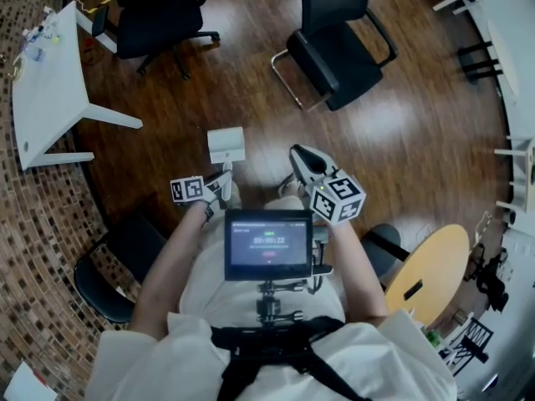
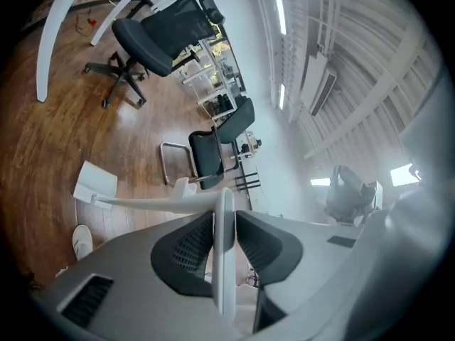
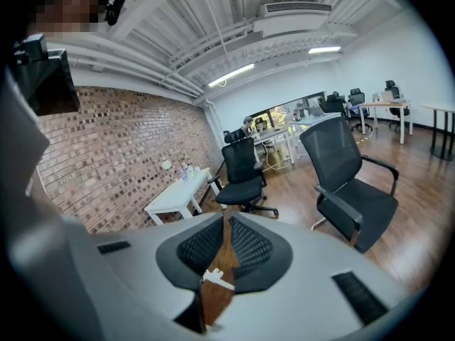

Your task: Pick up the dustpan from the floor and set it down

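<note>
The white dustpan [image 1: 226,144] hangs low by the wooden floor in front of the person's feet; I cannot tell whether it touches the boards. Its long white handle [image 2: 149,203] runs back from the pan [image 2: 96,183] into my left gripper [image 2: 224,215], which is shut on the handle's end. In the head view the left gripper [image 1: 227,176] sits just behind the pan. My right gripper [image 1: 299,153] is beside it to the right, shut with nothing held. The right gripper view shows the right gripper [image 3: 226,222] with its pads together, pointing out over the floor.
A black sled-base chair [image 1: 334,57] stands ahead on the right and a black swivel chair [image 1: 159,7] ahead on the left. A white table [image 1: 46,82] is at far left, a round wooden table [image 1: 435,270] at lower right. Another black chair [image 1: 117,266] is close on the left.
</note>
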A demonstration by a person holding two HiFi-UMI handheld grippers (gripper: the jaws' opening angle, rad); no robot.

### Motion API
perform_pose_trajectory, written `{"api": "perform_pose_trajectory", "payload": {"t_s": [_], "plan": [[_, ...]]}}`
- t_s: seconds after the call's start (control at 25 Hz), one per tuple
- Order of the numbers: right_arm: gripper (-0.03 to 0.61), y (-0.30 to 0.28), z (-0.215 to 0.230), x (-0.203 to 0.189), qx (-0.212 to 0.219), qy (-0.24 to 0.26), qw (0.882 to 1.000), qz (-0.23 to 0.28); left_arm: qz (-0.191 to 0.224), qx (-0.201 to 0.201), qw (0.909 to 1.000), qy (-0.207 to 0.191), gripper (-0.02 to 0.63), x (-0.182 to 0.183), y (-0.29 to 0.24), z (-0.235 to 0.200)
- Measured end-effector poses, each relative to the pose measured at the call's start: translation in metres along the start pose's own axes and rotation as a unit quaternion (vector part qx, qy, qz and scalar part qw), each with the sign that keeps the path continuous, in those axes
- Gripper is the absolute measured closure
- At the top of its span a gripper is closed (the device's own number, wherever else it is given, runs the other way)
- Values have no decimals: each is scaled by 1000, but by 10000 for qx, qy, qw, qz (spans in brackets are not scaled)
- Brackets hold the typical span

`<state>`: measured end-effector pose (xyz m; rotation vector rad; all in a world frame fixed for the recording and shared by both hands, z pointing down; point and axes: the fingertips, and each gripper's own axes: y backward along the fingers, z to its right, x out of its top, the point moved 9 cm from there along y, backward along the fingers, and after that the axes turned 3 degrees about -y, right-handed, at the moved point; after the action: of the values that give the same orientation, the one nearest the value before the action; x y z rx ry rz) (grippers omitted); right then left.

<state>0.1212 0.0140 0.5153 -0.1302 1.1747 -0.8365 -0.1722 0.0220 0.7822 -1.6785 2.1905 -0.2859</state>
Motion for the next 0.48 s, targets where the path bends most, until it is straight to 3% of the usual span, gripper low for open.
{"api": "perform_pose_trajectory", "payload": {"t_s": [0.2,0.48], "plan": [[534,-1,4,-3,24,-19,10000,-25,-349,124,9993,-66,510,-13,-6,0],[534,-2,1,-14,6,-112,9999,-18,-1414,414,9888,-250,434,-43,-12,-4]]}}
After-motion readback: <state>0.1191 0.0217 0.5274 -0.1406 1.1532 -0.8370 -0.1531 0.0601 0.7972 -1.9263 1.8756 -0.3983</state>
